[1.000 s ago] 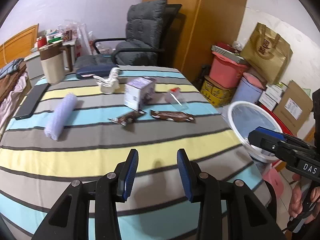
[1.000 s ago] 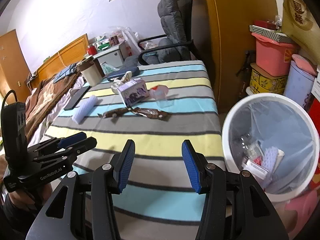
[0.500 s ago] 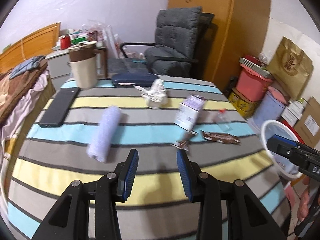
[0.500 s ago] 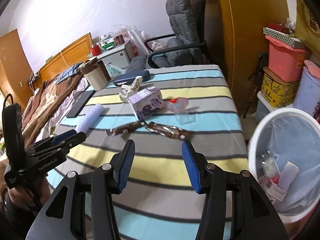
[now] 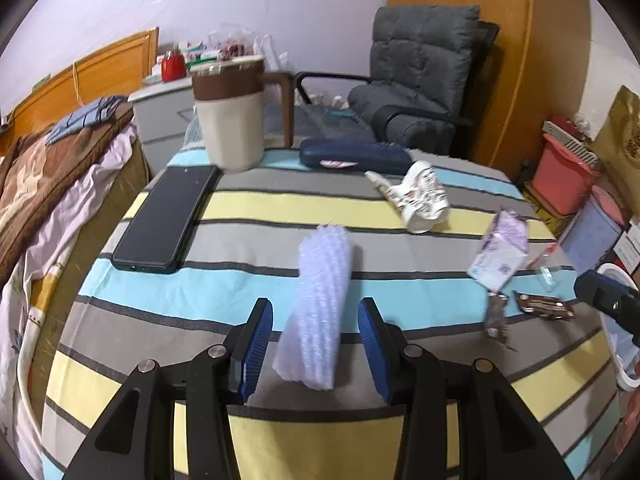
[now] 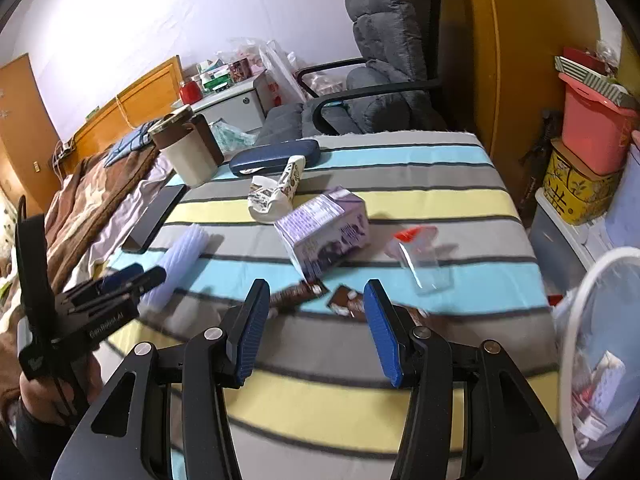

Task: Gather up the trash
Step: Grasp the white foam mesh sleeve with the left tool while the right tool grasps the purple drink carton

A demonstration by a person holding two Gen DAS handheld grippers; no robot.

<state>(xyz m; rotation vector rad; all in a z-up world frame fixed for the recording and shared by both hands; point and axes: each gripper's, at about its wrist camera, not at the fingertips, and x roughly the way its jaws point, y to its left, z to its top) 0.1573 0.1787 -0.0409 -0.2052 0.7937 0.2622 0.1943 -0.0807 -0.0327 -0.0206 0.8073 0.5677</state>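
Note:
Trash lies on a striped tablecloth [image 5: 280,208]. A pale lilac foam sleeve [image 5: 320,304] lies lengthwise between the fingers of my open left gripper [image 5: 316,344], not gripped. My open right gripper [image 6: 316,328] hovers just before two brown snack wrappers [image 6: 296,294]. A purple carton [image 6: 326,230], a crushed paper cup [image 6: 274,196] and a clear plastic cup with a red rim [image 6: 420,256] lie beyond. The white bin [image 6: 600,344] with a liner stands off the table's right edge and holds some trash.
A black phone [image 5: 166,220], a cream and brown jug [image 5: 232,116] and a dark blue case [image 5: 354,156] sit at the table's far side. A grey chair [image 5: 416,80] stands behind. A bed [image 5: 48,168] lies left; boxes are stacked right.
Both grippers have moved forward over the table. The left one swung left and now has the foam sleeve between its fingers. The right one closed in on the brown wrappers.

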